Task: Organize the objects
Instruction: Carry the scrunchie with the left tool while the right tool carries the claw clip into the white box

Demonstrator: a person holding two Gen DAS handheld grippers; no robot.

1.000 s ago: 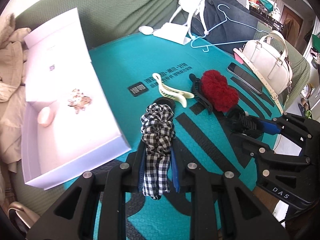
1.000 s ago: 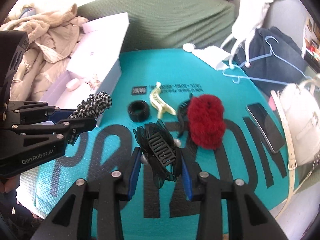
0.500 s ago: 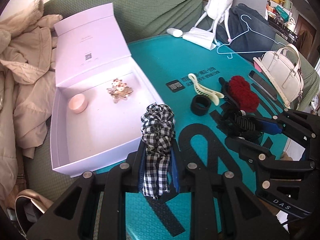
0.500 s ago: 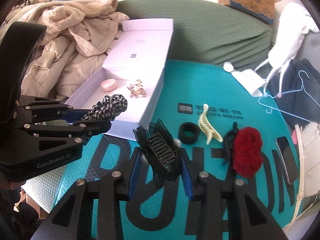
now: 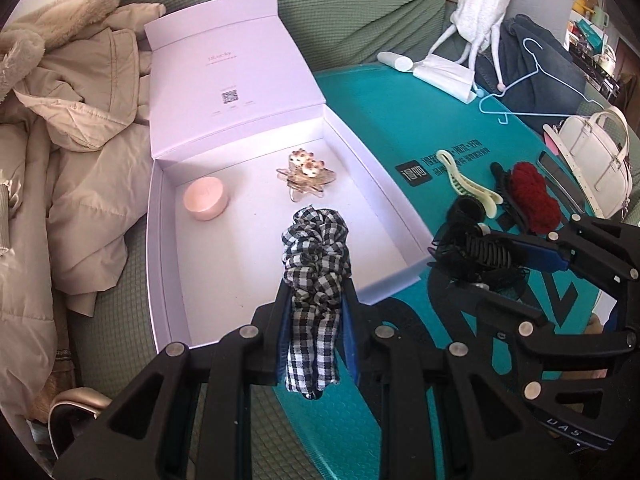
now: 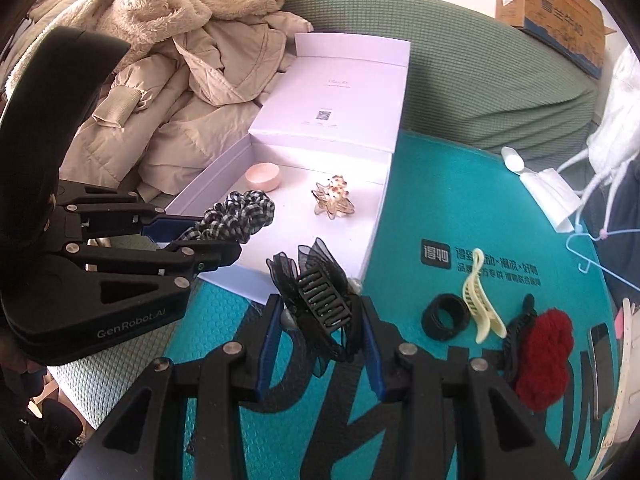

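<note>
Now carry both loads on over the white box (image 5: 400, 216): left gripper (image 5: 316, 312) pinching the checked scrunchie (image 5: 316, 256), already above the box floor just ahead of the near wall; right gripper (image 6: 324, 320) clamped on the black bow clip (image 6: 320, 300), short of the box's near corner. Keep both pinches firm until well past the rim, lower close to the floor, then spread, landing clear of the pink case (image 5: 206, 199) and amber clip (image 5: 306, 176) farther ahead.
</note>
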